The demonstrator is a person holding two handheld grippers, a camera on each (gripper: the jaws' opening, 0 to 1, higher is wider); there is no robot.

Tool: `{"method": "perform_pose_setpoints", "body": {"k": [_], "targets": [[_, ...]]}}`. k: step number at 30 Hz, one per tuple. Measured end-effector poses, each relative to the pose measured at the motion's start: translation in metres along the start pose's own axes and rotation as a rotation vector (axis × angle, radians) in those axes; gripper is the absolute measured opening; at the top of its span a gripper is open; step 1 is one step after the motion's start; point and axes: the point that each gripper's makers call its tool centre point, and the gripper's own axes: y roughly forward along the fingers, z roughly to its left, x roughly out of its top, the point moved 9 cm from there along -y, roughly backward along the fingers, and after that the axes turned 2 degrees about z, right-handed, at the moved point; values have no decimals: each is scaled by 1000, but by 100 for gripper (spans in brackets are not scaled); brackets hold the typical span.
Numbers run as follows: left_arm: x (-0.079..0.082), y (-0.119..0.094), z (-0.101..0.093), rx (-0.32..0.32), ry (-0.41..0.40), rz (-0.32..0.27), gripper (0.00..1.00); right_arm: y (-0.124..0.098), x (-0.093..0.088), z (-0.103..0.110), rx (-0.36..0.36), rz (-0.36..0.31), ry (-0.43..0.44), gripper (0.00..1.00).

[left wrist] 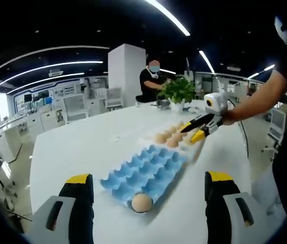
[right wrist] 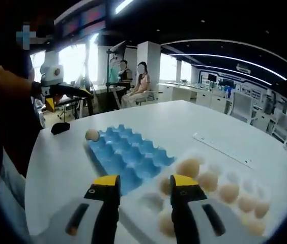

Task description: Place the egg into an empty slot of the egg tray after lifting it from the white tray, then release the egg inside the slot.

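The blue egg tray point(left wrist: 148, 170) lies in the middle of the white table, with one egg point(left wrist: 142, 202) in its nearest corner slot. Behind it sits the white tray point(left wrist: 184, 145) holding several eggs point(left wrist: 166, 137). My left gripper point(left wrist: 149, 179) is open and empty, low over the table before the blue tray. My right gripper point(left wrist: 198, 129) hovers over the white tray's far end. From its own view the right gripper point(right wrist: 144, 183) is open and empty above the white tray point(right wrist: 204, 152), with eggs point(right wrist: 189, 168) just ahead. The blue tray point(right wrist: 125, 152) and its single egg point(right wrist: 92, 134) lie beyond.
A potted plant point(left wrist: 179, 91) stands at the table's far end, near a seated person point(left wrist: 151, 81). A small black object point(right wrist: 59, 127) and a thin white strip point(right wrist: 222, 147) lie on the table. The left gripper point(right wrist: 85, 95) is held in a hand past the blue tray.
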Motion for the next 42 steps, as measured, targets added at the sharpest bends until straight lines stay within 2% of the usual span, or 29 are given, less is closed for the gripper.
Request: {"method": "perform_pose_setpoints", "body": {"k": [11, 22, 35, 42], "targets": [[1, -1, -1, 0, 1, -3, 93, -18, -22, -12, -50, 43, 26, 41], [2, -2, -2, 3, 4, 8, 93, -18, -42, -27, -80, 96, 46, 38], [3, -1, -2, 14, 2, 3, 93, -8, -44, -34, -22, 175, -32, 32], [2, -5, -1, 22, -3, 1, 93, -6, -45, -35, -6, 174, -21, 31]]}}
